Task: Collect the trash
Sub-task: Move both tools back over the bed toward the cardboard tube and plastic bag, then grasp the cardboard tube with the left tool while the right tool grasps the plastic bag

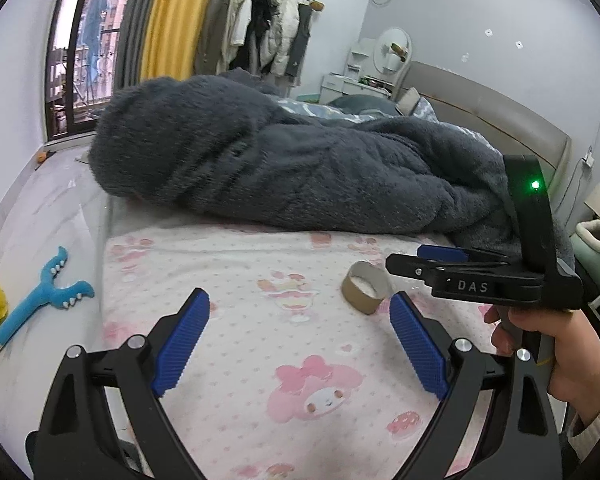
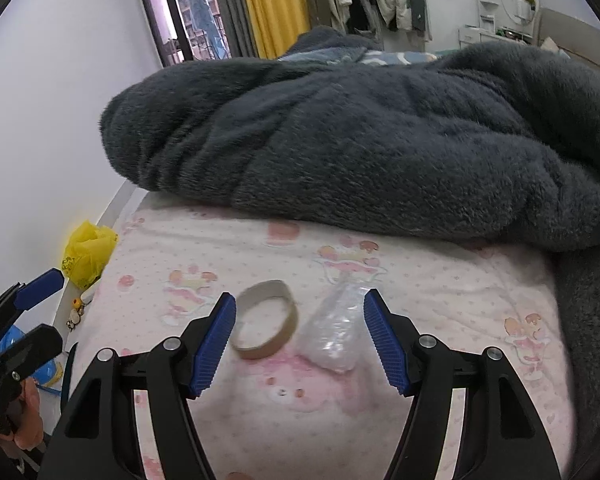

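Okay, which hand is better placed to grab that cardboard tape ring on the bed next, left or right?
Right, probably. The right gripper is open, and the cardboard ring lies just ahead between its fingers, beside a clear plastic wrapper. The left gripper is open too, but the ring sits off to its right.

Both grippers, the left gripper (image 1: 300,338) and the right gripper (image 2: 300,338), are built of black plastic with ribbed blue pads (image 1: 182,346), silver screws and white "DAS" lettering; a cream knitted sleeve (image 1: 596,428) is worn.

Cardboard ring (image 2: 266,320) motion-blurred; right tool (image 1: 420,261) hides clear plastic wrapper (image 2: 334,334) from left wrist view.
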Demonstrator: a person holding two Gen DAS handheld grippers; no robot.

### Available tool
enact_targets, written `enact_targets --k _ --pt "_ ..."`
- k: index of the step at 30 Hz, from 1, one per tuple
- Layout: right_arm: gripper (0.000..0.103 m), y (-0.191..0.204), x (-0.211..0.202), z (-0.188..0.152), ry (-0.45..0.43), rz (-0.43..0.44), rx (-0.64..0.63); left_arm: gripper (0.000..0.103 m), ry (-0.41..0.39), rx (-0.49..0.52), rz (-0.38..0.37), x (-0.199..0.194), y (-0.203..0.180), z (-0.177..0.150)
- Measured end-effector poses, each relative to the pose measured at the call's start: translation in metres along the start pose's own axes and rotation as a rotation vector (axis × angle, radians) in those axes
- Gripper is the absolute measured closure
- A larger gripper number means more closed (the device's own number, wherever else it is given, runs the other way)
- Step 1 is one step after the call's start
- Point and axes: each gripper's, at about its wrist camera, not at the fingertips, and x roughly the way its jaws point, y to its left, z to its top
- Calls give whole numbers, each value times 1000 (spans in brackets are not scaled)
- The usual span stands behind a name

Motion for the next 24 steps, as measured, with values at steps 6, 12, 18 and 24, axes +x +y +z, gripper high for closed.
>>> enact_targets --k 6,12,18,24 --pt "36 -21 14 1 44 -12 47 10 34 10 -34 23 -10 2" --pt "56 -35 28 -5 91 29 110 10 72 22 -60 44 -19 1" --pt "63 -39 19 -6 73 26 107 10 104 6 -93 59 -26 -1" --pt "63 -58 -4 -8 37 32 128 11 146 36 -80 78 -43 -5"
